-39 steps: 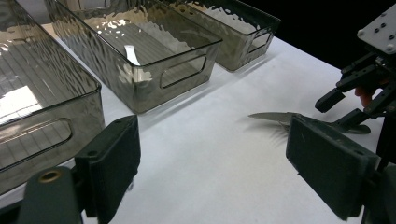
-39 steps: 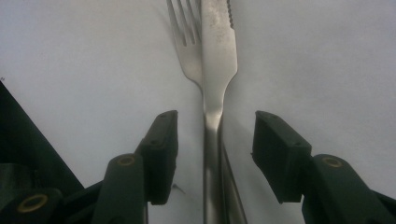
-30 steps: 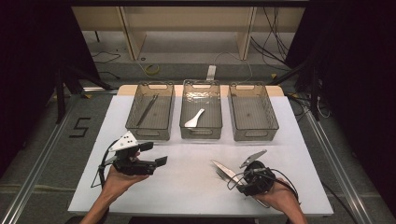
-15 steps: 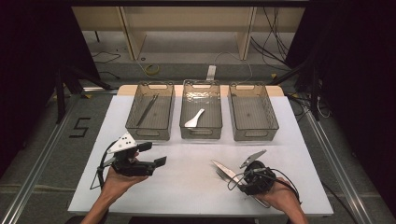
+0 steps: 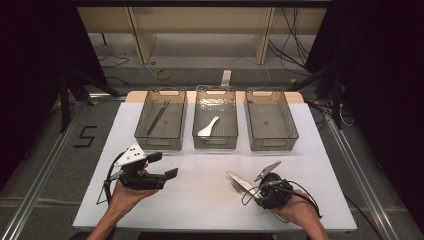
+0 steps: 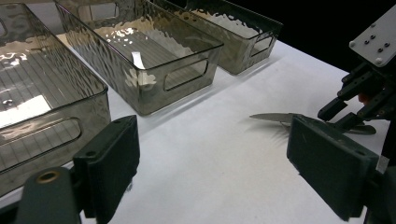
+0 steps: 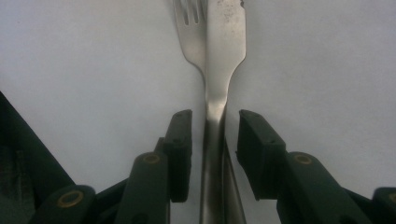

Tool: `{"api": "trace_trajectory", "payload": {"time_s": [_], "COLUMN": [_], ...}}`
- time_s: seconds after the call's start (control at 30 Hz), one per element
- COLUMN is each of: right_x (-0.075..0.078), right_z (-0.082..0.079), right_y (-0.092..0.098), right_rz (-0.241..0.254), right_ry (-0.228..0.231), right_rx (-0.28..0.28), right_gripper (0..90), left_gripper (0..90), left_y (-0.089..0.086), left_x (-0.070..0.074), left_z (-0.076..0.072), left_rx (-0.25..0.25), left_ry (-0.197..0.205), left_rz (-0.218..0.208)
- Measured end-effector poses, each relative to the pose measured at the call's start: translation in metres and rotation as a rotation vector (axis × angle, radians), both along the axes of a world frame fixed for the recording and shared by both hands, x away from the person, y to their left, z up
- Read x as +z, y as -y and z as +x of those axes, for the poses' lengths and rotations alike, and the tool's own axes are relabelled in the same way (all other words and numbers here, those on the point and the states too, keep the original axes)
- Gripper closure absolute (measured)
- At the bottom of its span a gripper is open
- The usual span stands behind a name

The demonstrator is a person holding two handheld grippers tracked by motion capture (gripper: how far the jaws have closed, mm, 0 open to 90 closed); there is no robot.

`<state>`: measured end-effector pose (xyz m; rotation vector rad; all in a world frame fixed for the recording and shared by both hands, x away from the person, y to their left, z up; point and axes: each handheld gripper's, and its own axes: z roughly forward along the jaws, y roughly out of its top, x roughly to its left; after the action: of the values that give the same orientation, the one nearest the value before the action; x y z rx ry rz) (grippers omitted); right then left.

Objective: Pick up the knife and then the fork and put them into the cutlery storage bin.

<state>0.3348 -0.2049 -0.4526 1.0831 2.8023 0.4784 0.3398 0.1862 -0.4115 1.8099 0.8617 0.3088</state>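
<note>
A metal knife point(image 7: 225, 28) and a fork point(image 7: 189, 28) lie side by side on the white table, near the front right point(image 5: 238, 182). My right gripper point(image 7: 215, 121) is down at their handles, one jaw on either side. Its jaws have just been closing, and a narrow gap still shows between each pad and the handles. In the high view the right gripper point(image 5: 256, 188) points left along the cutlery. My left gripper point(image 5: 165, 165) is held above the table at front left, open, with nothing between its pads point(image 6: 116, 154).
Three smoky clear bins stand in a row at the back. The left bin point(image 5: 159, 144) holds a thin dark utensil point(image 5: 158, 117), the middle bin point(image 5: 215, 145) a white spoon point(image 5: 208, 127), and the right bin point(image 5: 274, 146) nothing. White tabletop point(image 5: 205, 200) lies between my hands.
</note>
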Motion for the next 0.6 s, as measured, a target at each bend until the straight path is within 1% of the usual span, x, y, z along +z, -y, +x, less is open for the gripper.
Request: {"api": "trace_trajectory", "payload": {"time_s": [0.1,0.13,0.4,0.6], "right_x": [-0.002,-0.0029,-0.005,-0.0049], "right_z": [0.001,0.0012,0.0043,0.0069], "right_y": [-0.0007,-0.0015,-0.0049,-0.0055], "right_rz": [-0.01,-0.018,-0.024,-0.02], "right_ry": [-0.002,-0.006,-0.017,-0.029], "right_rx": [0.007,0.0,0.02,0.02], "right_gripper": [68.0,68.6,76.3,78.2], "left_gripper": [16.7,16.6,16.7,16.7], "left_y": [0.0019,0.0026,0.0028,0.0029], "left_x": [-0.0004,-0.0008,-0.0008,-0.0008], "left_z": [0.0,-0.0001,-0.0002,-0.0001], "left_rx": [-0.006,-0.005,-0.004,-0.005], "left_ry": [0.0,-0.001,-0.001,-0.001], "left_rz": [0.009,0.006,0.006,0.008]}}
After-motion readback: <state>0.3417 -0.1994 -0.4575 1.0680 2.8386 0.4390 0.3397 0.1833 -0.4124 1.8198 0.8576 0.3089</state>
